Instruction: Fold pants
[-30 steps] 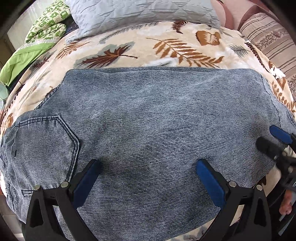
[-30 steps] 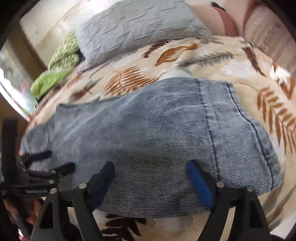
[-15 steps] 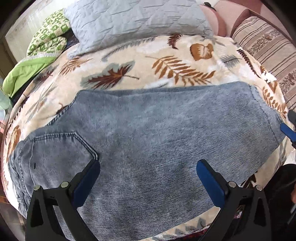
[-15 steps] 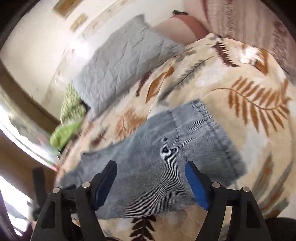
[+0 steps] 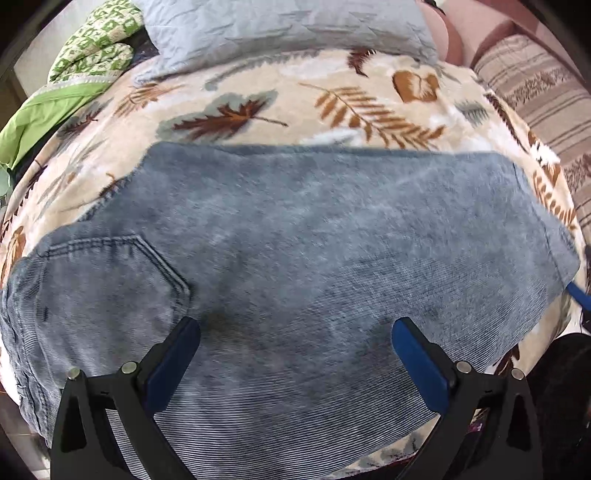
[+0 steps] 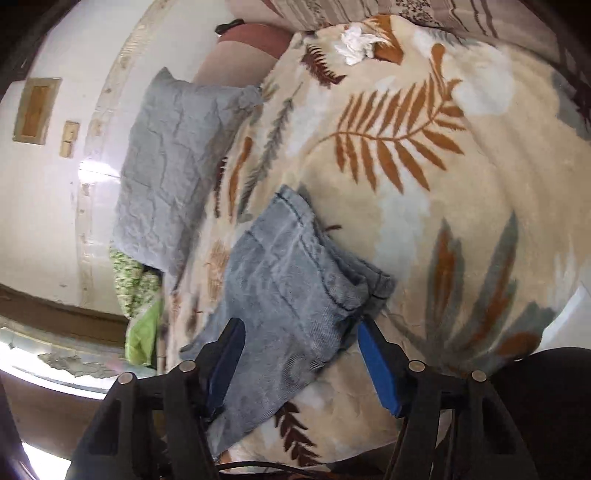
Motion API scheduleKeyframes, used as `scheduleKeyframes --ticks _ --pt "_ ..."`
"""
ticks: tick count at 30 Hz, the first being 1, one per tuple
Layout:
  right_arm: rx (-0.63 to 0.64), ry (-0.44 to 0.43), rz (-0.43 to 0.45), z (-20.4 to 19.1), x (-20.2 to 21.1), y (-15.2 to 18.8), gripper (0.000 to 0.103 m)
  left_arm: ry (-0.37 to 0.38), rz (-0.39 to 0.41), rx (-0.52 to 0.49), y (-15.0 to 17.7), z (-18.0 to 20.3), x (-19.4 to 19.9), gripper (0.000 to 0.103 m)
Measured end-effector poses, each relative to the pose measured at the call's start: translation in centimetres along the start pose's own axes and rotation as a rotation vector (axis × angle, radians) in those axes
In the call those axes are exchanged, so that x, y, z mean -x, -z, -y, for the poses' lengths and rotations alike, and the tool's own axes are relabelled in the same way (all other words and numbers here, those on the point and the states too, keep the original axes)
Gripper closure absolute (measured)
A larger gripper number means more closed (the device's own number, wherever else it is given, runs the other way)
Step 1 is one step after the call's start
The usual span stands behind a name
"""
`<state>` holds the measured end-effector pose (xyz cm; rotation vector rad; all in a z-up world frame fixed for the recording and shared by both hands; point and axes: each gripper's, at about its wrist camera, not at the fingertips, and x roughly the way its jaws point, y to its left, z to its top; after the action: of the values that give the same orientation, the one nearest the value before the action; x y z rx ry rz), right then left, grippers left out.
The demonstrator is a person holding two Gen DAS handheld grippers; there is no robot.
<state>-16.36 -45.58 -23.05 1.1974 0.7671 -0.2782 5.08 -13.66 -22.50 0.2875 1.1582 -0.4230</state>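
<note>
Blue-grey denim pants (image 5: pixel 295 258) lie folded lengthwise across the leaf-print blanket, back pocket (image 5: pixel 110 280) at the left, hem end at the right. My left gripper (image 5: pixel 295 339) is open above the pants' near edge, holding nothing. In the right wrist view the hem end of the pants (image 6: pixel 291 280) lies rumpled between the fingers of my right gripper (image 6: pixel 301 343), which is open, jaws wide apart on either side of the cloth. A blue fingertip of the right gripper (image 5: pixel 578 293) shows at the right edge of the left wrist view.
The beige leaf-print blanket (image 5: pixel 258 110) covers the bed. A grey quilted pillow (image 5: pixel 280 29) lies at the far side, green bedding (image 5: pixel 74 74) at the far left, a striped cushion (image 5: pixel 535 85) at the far right. A white tissue (image 6: pixel 354 40) lies on the blanket.
The left gripper has drawn back and up, so more of the blanket shows. The right gripper has swung and tilted to face the hem end, with cloth now between its open fingers.
</note>
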Motion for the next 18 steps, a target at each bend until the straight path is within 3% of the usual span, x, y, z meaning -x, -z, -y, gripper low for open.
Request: scheduleKeyframes --ticks 4,11,13,14,15,18 --pt "-0.064 0.103 0.006 1.6 -1.4 -0.2 0.036 0.002 0.009 0.004 0.0 -0.7 0.0 0.0" --pt "-0.089 0.026 0.081 2.3 -2.2 -1.1 0.036 0.008 -0.009 -0.002 0.0 -0.3 -0.6 0.0" --pt "-0.104 0.006 0.1 2.7 -2.5 -1.3 0.047 0.017 -0.006 -0.006 0.1 -0.2 -0.5 0.0" --pt "-0.108 0.004 0.105 2.9 -2.5 -1.3 0.059 0.015 -0.003 -0.008 0.1 -0.2 -0.4 0.0" --pt "-0.114 -0.003 0.107 3.1 -2.6 -1.4 0.065 0.011 -0.001 -0.008 0.1 -0.2 -0.4 0.0" --pt "-0.084 -0.016 0.104 2.2 -2.7 -1.3 0.077 0.001 -0.002 0.021 -0.1 -1.0 -0.3 0.0"
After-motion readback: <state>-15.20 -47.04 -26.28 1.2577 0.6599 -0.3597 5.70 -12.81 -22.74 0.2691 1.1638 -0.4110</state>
